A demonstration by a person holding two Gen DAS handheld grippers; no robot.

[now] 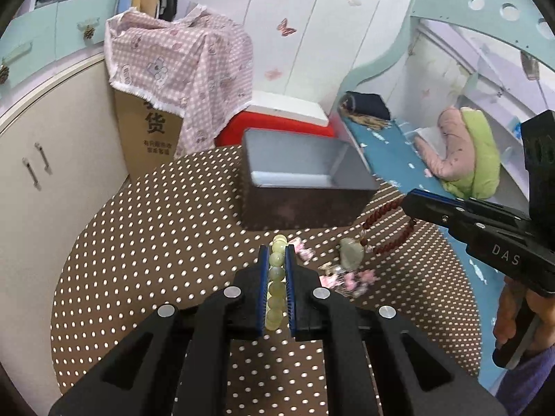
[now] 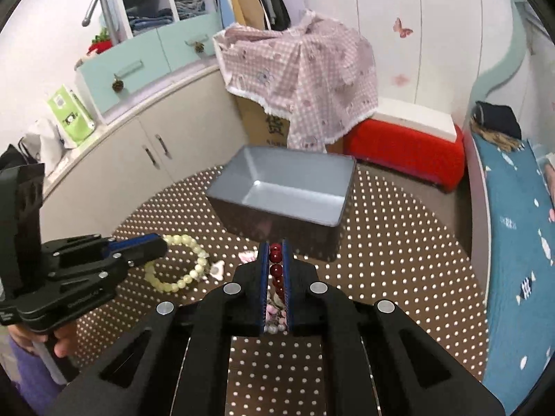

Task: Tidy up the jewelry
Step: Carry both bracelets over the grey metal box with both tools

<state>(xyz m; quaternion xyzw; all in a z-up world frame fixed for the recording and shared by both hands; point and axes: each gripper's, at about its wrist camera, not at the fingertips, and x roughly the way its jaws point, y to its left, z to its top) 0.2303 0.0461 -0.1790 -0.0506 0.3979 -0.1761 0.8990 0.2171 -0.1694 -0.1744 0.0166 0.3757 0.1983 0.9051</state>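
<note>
Jaws of the left gripper [image 1: 277,260]: pressed together on a pale green bead bracelet [image 1: 275,277], several beads caught in a row between the pads, the rest of the loop hanging clear above the worktop [image 1: 138,242]. Jaws of the right gripper [image 2: 275,260]: pinching a dark red bead bracelet [image 2: 275,263] that carries a pale stone pendant [image 1: 350,249], which dangles below.

Handling, as judged: both strands light, limp and free to swing; round beads smooth, liable to roll out of a loose pinch; pendant the likeliest part to knock and chip. Best held across several beads, as here.

Pose: both grippers slant downward, aimed at the open grey tin box [image 2: 288,187], which stands just beyond them. Pink-and-white trinkets [image 1: 350,279] lie loose on the dotted worktop, near the left gripper.
</note>
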